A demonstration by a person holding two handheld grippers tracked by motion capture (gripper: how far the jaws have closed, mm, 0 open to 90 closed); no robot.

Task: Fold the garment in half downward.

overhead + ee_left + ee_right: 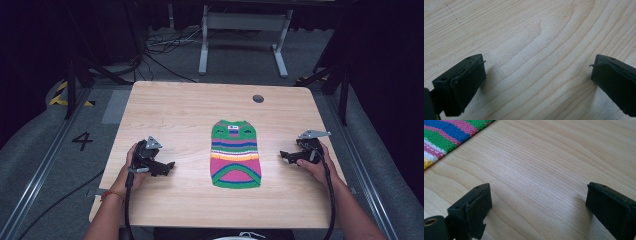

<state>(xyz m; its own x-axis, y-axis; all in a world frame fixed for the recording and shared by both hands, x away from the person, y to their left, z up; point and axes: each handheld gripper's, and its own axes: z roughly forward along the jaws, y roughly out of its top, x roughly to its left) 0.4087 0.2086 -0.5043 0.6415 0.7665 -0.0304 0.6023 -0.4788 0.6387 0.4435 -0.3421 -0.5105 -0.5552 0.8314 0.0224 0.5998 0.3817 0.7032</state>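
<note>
- A small striped knitted sweater [235, 154] lies flat near the middle of the wooden table [180, 105], its green neck end toward twelve o'clock and its pink and green hem toward six.
- The sweater looks fully spread out, with no fold in it that I can see; judging by this, the work on it has not started, and any folding or moving is still to do.
- The left gripper [165, 167] rests low over the table at about nine o'clock from the sweater, well apart from it. In the left gripper view its jaws stand wide apart with only bare wood between them.
- The right gripper [287, 156] sits at about three o'clock from the sweater, near its edge but not touching it. Its jaws are also spread wide and hold nothing.
- In the right gripper view, a corner of the striped knit shows at the upper left, beyond the left jaw.
- A round hole [258, 98] sits in the table at twelve o'clock, past the sweater's neck.
- What is left, as I judge it: each gripper needs to reach an edge of the sweater and grasp it.
</note>
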